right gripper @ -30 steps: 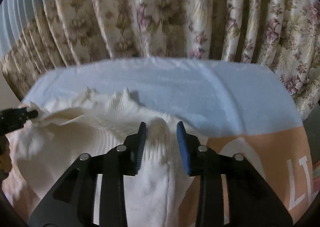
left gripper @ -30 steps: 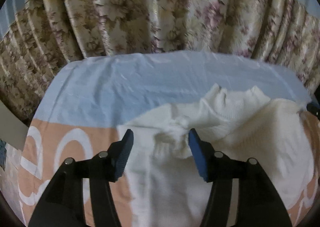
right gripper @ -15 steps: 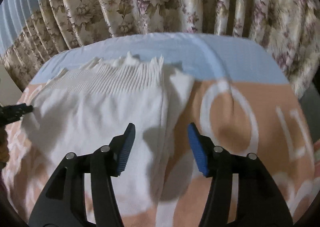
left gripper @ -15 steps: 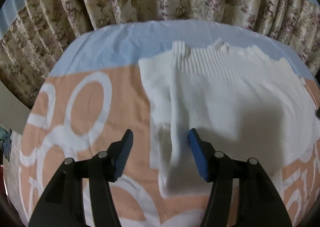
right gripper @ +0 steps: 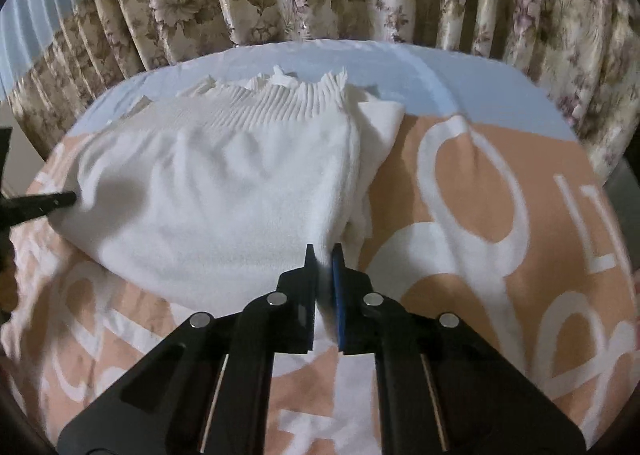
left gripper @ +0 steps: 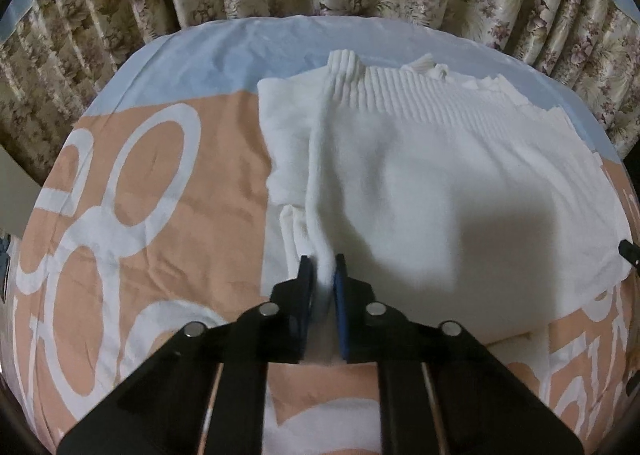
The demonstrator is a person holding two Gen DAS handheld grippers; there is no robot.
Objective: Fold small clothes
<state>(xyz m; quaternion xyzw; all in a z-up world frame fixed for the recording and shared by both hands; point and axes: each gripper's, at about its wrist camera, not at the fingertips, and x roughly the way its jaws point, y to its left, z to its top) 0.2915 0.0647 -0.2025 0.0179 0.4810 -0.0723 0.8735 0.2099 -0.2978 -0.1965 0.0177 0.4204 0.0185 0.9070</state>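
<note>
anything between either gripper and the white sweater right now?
Nothing visible. The left gripper is shut on the white sweater at its near left edge, and the right gripper is shut on its near right edge.

The left gripper [left gripper: 323,269] points steeply downward with its jaws pinched together on a ridge of white fabric, and the right gripper [right gripper: 323,257], likewise angled down, has its jaws clamped on another fold, its black tip just showing at the left camera's right edge.
</note>
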